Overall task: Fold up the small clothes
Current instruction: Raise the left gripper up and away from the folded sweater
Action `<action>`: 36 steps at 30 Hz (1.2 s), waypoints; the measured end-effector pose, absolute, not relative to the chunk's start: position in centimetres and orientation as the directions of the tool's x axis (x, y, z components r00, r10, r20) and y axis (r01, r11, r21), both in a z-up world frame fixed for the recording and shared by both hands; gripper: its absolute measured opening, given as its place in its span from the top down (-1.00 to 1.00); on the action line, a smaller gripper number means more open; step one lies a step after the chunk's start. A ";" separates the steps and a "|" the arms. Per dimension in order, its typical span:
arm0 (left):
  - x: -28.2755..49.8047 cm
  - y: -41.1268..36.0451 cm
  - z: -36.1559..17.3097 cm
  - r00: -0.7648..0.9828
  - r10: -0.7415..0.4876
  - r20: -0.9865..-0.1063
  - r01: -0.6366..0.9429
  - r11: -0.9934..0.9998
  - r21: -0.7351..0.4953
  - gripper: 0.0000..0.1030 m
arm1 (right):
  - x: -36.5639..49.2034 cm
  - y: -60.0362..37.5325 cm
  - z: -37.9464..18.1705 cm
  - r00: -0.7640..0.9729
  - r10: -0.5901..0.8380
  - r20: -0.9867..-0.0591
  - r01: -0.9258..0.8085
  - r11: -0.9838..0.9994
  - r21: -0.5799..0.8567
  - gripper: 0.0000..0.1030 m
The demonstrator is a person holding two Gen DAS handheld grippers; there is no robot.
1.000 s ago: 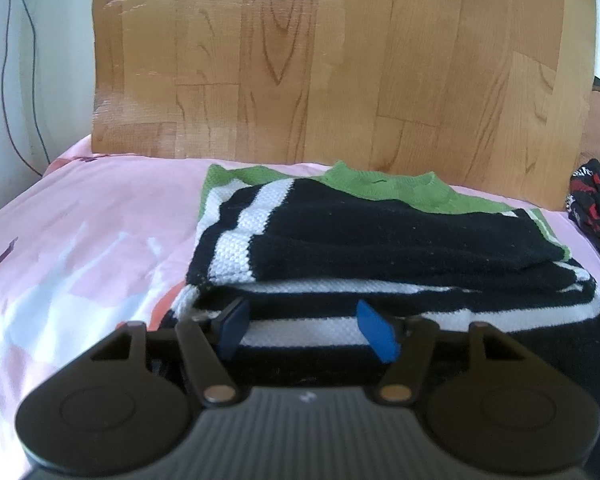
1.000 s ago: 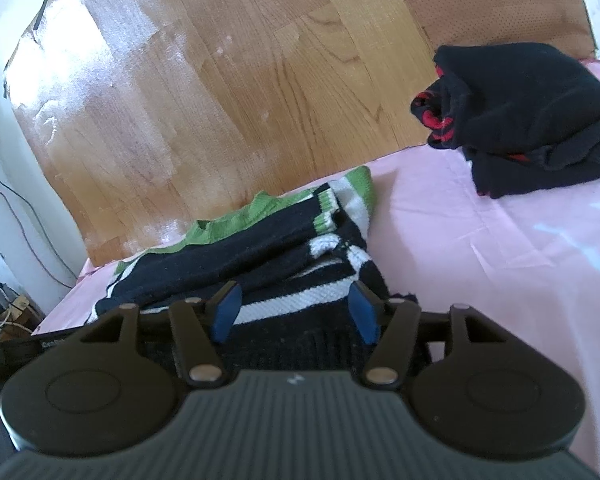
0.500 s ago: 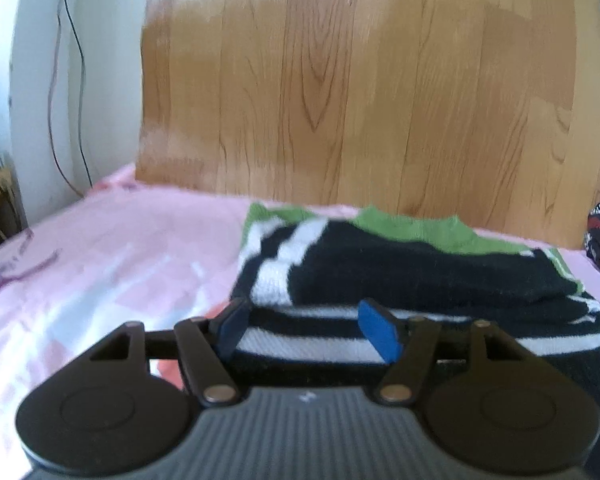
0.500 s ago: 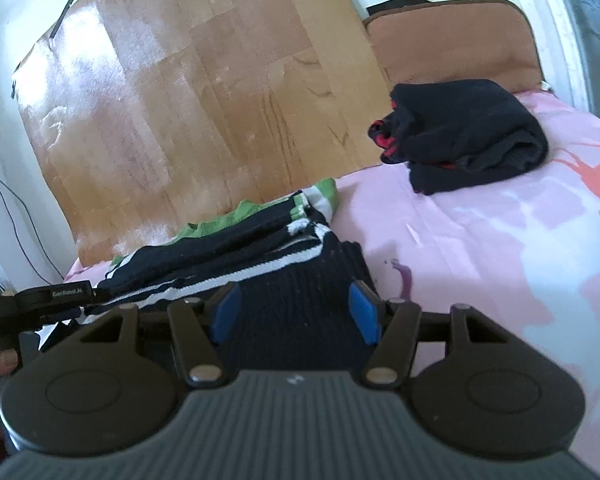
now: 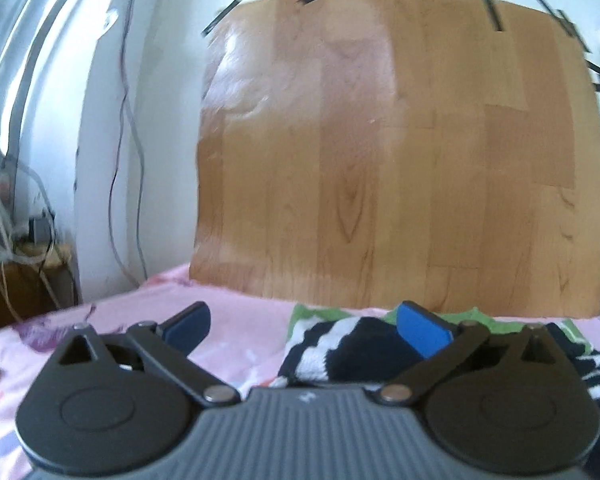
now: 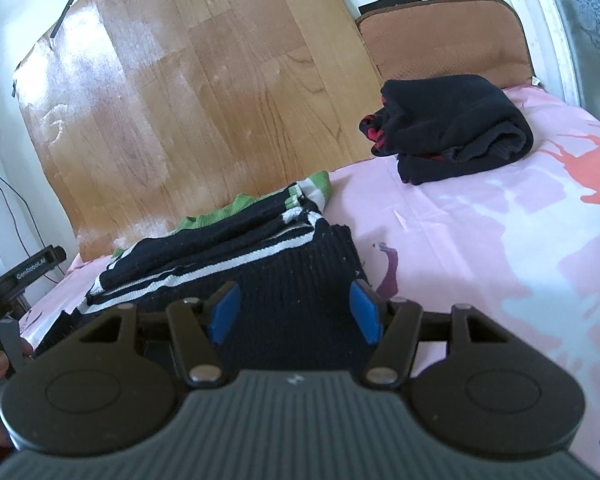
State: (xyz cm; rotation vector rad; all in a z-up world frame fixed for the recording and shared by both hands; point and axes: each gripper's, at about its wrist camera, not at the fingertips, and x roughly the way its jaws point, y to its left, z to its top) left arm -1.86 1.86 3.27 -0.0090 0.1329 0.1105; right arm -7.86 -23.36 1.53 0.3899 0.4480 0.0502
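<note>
Black-and-white striped sweater [image 6: 228, 256] lies folded on the pink bedsheet [image 6: 480, 232]. Dark clothes pile [image 6: 452, 128] sits well right of it. Left gripper [image 5: 306, 330] and right gripper [image 6: 296, 312] hover released beside the sweater, grasping nothing.

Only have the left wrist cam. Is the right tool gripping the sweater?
Observer: No. The right tool is open, and the striped sweater's black hem shows between its pads, unclamped.
Operator: Anything else on the bed on that side?
Observer: A bundled black-and-red garment lies on the pink sheet, apart from the sweater, below the brown headboard.
</note>
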 end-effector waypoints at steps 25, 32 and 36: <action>-3.1 1.1 3.1 0.998 0.041 -0.051 -0.040 0.999 0.019 -1.00 | -7.6 -23.5 1.3 0.890 0.191 -0.413 -0.007 0.913 0.407 -0.38; -2.8 1.5 3.1 0.997 0.008 -0.072 -0.008 1.000 -0.009 -1.00 | -6.5 -23.9 2.2 0.866 0.242 -0.437 -0.032 0.901 0.433 -0.37; -1.6 1.5 3.1 0.983 -0.011 -0.185 0.012 1.000 0.006 -0.99 | -1.7 -22.6 7.0 0.848 0.331 -0.414 -0.183 0.916 0.357 -0.37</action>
